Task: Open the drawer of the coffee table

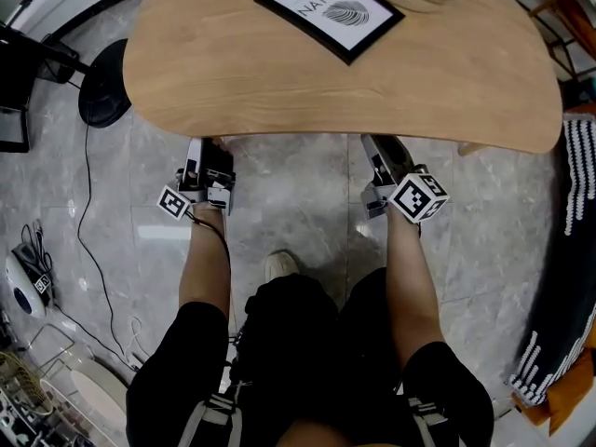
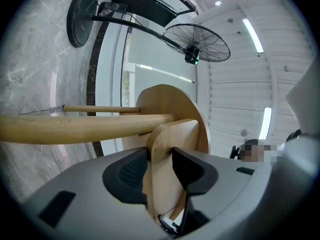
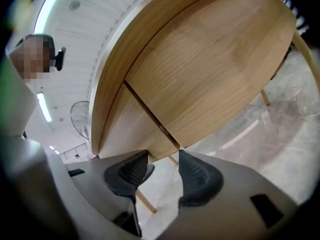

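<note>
The coffee table's light wood top (image 1: 279, 82) fills the upper head view. Both grippers reach under its near edge, so their fingertips are hidden there. My left gripper (image 1: 207, 156) has its jaws on either side of a light wooden panel (image 2: 172, 134) with a rounded corner under the top, and the dark pads (image 2: 131, 171) press on it. My right gripper (image 1: 382, 155) (image 3: 163, 159) stands open just below the table's underside, where a dark seam (image 3: 150, 115) splits the wooden face (image 3: 210, 69). Nothing is held between its pads (image 3: 197, 176).
A framed print (image 1: 331, 9) lies on the table top. A standing fan's round base (image 1: 104, 84) and its cable are on the grey tile floor at the left, and a striped rug (image 1: 579, 175) at the right. The person's shoe (image 1: 279, 265) is between the arms. A table leg (image 2: 75, 126) runs leftward.
</note>
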`<state>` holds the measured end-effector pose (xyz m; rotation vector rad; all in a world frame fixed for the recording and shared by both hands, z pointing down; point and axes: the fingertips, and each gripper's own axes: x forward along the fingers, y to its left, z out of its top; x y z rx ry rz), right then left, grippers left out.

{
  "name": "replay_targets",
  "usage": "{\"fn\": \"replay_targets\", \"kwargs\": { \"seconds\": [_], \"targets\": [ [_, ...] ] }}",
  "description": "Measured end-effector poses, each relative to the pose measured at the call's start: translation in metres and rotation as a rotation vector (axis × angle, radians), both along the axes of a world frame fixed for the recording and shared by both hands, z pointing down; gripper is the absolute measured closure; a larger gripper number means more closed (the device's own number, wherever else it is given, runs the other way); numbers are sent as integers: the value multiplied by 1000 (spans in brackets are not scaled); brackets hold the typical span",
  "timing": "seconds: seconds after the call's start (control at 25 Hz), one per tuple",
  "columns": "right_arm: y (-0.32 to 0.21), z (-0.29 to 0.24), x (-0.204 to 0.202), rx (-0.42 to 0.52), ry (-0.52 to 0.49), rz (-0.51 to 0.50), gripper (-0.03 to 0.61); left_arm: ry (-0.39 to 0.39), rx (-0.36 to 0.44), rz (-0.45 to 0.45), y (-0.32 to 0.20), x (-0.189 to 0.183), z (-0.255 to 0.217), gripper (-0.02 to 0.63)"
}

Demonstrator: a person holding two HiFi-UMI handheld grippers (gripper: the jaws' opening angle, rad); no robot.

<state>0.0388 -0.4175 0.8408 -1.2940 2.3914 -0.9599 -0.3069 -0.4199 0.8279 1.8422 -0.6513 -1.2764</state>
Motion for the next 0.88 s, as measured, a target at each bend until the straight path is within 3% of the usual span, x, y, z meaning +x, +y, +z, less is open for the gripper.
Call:
{"fn": "replay_targets", "kwargs": {
  "seconds": [0.16,0.32,0.48,0.88],
  "targets": [
    [-2,0,-1,19,-12,-13,408,-27,-10,17,-2,1,1,439],
    [4,3,-1,17,32,-12,474,-48,-21,24,3,2,2,439],
    [7,4,-1,0,-11,-29,472,-52,-36,17,8,2,0,439],
    [15,0,0,6,5,-30,477,-56,-59,25,14,5,-4,439]
  ]
}}
